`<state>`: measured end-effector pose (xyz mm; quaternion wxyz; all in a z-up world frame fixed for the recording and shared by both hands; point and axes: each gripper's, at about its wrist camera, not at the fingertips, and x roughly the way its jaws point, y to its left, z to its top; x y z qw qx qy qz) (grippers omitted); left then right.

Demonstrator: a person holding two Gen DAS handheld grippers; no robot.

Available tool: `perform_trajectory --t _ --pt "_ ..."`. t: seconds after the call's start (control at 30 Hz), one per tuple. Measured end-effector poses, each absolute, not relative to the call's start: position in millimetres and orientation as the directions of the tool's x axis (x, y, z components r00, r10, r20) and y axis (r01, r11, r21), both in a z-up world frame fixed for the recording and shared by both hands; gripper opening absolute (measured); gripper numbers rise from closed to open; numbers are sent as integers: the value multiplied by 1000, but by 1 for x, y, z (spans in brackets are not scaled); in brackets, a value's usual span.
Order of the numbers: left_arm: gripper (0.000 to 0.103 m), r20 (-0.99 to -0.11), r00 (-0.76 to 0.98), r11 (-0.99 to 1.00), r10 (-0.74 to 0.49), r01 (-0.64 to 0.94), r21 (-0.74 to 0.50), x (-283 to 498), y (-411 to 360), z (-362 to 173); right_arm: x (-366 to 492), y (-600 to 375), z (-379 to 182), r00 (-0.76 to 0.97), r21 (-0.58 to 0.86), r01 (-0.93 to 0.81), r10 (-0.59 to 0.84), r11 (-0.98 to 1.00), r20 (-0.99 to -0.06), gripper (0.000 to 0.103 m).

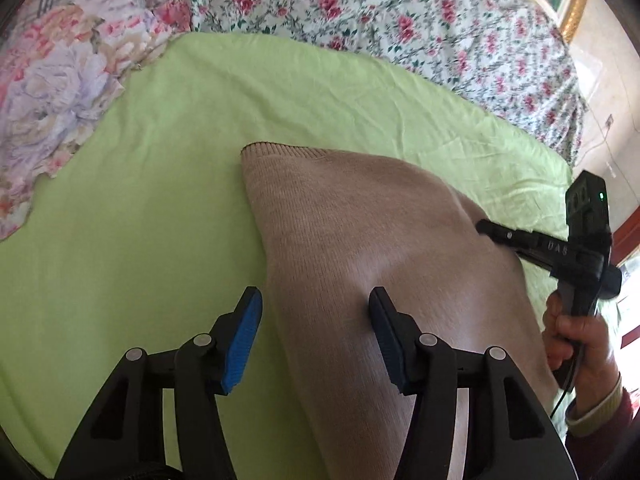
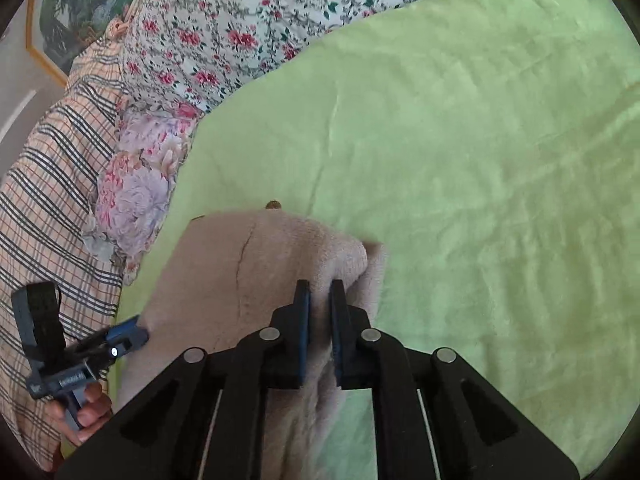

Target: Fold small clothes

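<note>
A beige knit garment lies on a light green sheet. My left gripper is open, its jaws straddling the garment's left edge, right finger resting on the knit. My right gripper is shut on the garment's right edge, with fabric bunched between the pads. In the left wrist view the right gripper pinches the garment's far right side. In the right wrist view the left gripper sits at the garment's left edge.
A floral quilt lies beyond the green sheet. A pastel flower-print cloth lies at the left. A plaid cloth and a framed picture are at the left of the right wrist view.
</note>
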<state>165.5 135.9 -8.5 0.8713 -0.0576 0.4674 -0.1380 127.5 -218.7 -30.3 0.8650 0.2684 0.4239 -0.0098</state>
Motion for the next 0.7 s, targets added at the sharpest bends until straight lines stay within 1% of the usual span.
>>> perform_trajectory --t 0.07,0.13,0.17,0.23,0.3,0.37,0.43,0.53,0.67,0.7 --pt "56 -786 543 955 -294 197 -221 140 139 -1 106 -216 -18 659 462 224 216 858 -721 21" --pt "56 -776 556 953 -298 221 -208 109 143 2 85 -211 -13 668 472 201 232 859 -707 32" --pt "58 -772 562 953 -296 229 -198 92 144 2 74 -208 -12 670 476 192 240 858 -703 33" --pt "61 -770 566 953 -293 238 -188 60 145 0 46 -200 -12 663 487 177 262 855 -701 35" --pt "67 -767 561 948 -311 236 -211 30 149 -5 26 -196 -16 658 500 172 279 849 -700 36" --pt "69 -762 547 937 -347 243 -252 0 149 -15 4 -191 -21 655 526 168 304 834 -692 38" --pt "69 -764 540 934 -354 244 -260 -22 145 -26 -12 -186 -26 661 543 163 317 824 -680 39" --pt "69 -788 536 951 -304 223 -215 -29 131 -38 -20 -180 -25 678 546 152 315 824 -664 39" --pt "69 -781 591 976 -203 188 -111 -21 112 -46 -17 -172 -24 686 548 127 326 827 -651 39" --pt "68 -780 600 981 -178 175 -90 -20 110 -47 -16 -169 -25 687 545 122 325 830 -650 39"
